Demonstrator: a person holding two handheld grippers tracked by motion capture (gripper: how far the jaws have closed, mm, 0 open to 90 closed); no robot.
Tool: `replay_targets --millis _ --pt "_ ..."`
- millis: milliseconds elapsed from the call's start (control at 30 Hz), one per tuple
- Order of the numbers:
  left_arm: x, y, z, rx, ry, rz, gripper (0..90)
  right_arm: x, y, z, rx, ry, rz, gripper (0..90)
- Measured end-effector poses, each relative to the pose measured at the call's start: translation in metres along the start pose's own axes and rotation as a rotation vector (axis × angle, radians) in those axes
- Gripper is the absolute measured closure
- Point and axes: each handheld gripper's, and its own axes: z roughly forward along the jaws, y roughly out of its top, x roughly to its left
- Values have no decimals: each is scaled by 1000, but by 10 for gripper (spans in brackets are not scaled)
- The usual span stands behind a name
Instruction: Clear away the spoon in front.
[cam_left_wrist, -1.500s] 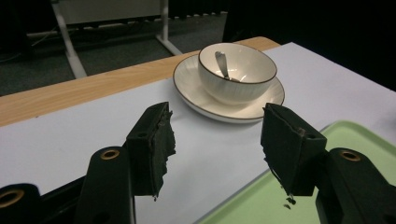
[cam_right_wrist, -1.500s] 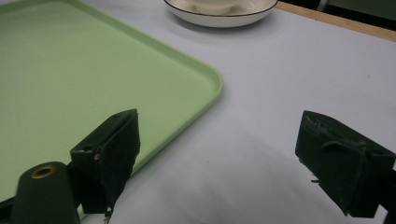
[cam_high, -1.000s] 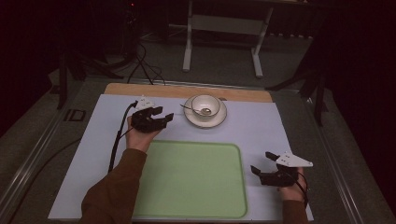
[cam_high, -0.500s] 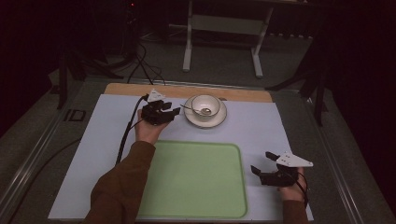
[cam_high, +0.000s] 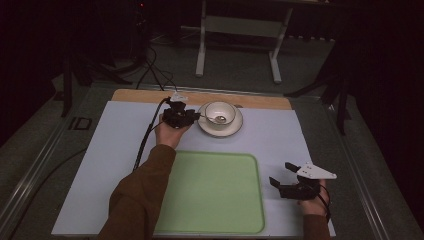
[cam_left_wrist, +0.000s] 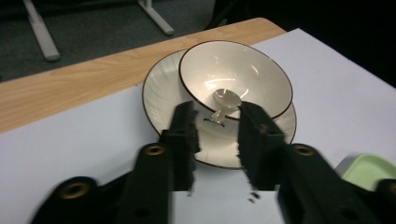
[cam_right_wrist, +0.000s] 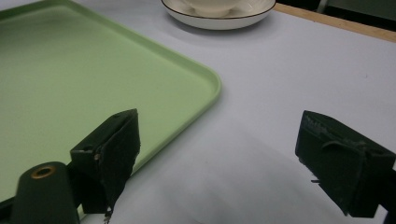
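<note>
A cream bowl (cam_high: 220, 113) (cam_left_wrist: 236, 77) stands on a matching saucer (cam_high: 235, 127) (cam_left_wrist: 159, 93) at the back of the white mat. A metal spoon (cam_high: 214, 118) (cam_left_wrist: 226, 99) lies in the bowl, its handle over the rim toward my left gripper (cam_high: 192, 116) (cam_left_wrist: 217, 126). That gripper's jaws have just been closing. They stand either side of the spoon handle with a gap left, over the saucer's near edge. My right gripper (cam_high: 281, 173) (cam_right_wrist: 219, 154) rests open and empty at the front right, beside the green tray (cam_high: 210, 190) (cam_right_wrist: 70, 70).
A wooden strip (cam_high: 150, 96) runs along the mat's far edge behind the saucer. The left gripper's cable (cam_high: 145, 140) trails back across the mat. The saucer (cam_right_wrist: 219, 18) is far ahead of the right gripper. A metal stand (cam_high: 235, 25) is on the floor beyond the table.
My left gripper has moved right, up to the saucer, and its jaws have narrowed around the spoon handle. The right gripper has kept still.
</note>
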Motion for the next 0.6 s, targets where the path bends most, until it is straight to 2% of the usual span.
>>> replay_targets --millis 133,367,600 --pt "0 -1 0 1 -22 2 814 0 0 0 0 0 0 137" --pt "-3 -1 -4 -19 -23 24 880 0 0 0 2 0 -2 137" --pt "-9 0 -9 -42 -16 57 890 0 0 1 7 2 -2 137"
